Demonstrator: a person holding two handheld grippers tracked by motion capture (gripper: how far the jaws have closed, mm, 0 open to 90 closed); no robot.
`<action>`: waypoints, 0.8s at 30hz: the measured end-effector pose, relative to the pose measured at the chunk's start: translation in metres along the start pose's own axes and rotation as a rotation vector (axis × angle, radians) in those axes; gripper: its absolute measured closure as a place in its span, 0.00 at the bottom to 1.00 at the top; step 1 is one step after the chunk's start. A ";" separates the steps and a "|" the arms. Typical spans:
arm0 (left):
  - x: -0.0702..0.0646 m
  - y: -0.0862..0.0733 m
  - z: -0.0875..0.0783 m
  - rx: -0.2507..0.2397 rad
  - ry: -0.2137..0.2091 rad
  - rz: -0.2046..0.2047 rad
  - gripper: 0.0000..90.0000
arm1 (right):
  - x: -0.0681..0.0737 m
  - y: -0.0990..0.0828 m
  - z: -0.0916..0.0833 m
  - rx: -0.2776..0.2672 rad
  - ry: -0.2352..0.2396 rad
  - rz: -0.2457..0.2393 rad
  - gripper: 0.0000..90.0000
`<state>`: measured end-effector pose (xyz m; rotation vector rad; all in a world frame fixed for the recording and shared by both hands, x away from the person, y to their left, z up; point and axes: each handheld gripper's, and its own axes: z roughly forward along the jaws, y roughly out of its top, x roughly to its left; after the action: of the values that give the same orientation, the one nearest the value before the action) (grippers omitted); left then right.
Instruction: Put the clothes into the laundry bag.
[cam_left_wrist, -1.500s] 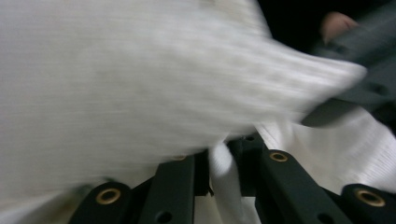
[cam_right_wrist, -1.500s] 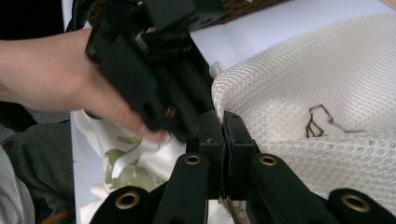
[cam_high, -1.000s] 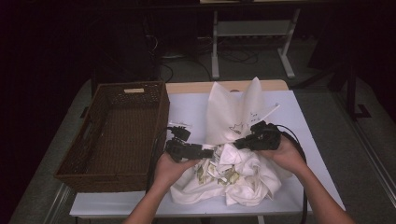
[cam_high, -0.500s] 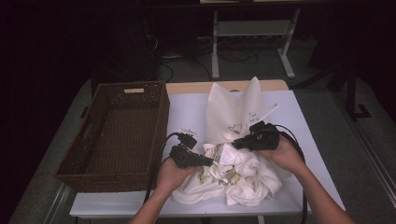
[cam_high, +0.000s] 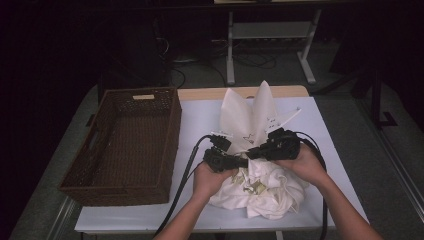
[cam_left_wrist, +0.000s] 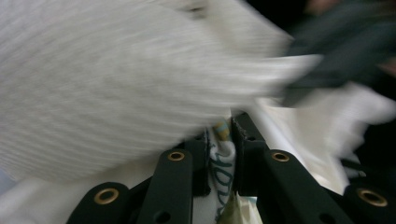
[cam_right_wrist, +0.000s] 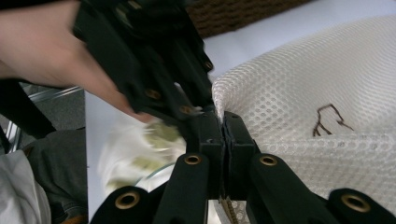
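A white mesh bag (cam_high: 245, 115) rises in two flaps over a crumpled white cloth (cam_high: 267, 192) with a small print, on the white sheet. My left gripper (cam_high: 244, 161) points right into the bundle. Its jaws have just been closing and now pinch a fold of the printed cloth (cam_left_wrist: 219, 156); the blurred mesh (cam_left_wrist: 116, 84) hangs over them. My right gripper (cam_high: 251, 152) points left, tip to tip with the left one, and in its own view it (cam_right_wrist: 223, 122) is shut on the edge of the mesh bag (cam_right_wrist: 317, 88). The left gripper (cam_right_wrist: 154, 70) and its hand show just beyond it.
A brown wicker basket (cam_high: 125, 145) stands at the left on the table, touching the white sheet (cam_high: 200, 115). Black cables trail from both grippers toward the table's near edge. Dark floor and a metal frame (cam_high: 270, 30) lie beyond the table.
The left hand has slid right from the bundle's left side until its gripper meets the right one, and the jaws now hold a fold of cloth. The right hand has stayed put.
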<state>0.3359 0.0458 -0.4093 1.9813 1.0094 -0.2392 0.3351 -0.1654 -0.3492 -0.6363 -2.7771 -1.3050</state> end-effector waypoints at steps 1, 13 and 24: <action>0.003 -0.001 0.002 -0.009 -0.006 -0.017 0.86 | -0.002 -0.002 0.001 0.015 -0.011 0.000 0.98; -0.003 -0.014 -0.024 0.073 -0.141 -0.069 0.37 | -0.013 -0.017 0.005 0.047 -0.055 0.030 0.97; -0.010 -0.009 0.005 -0.014 0.011 0.013 0.79 | -0.008 -0.011 0.010 0.045 -0.041 0.012 0.97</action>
<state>0.3236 0.0394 -0.4130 1.9782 1.0029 -0.2140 0.3401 -0.1674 -0.3649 -0.6835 -2.8216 -1.2380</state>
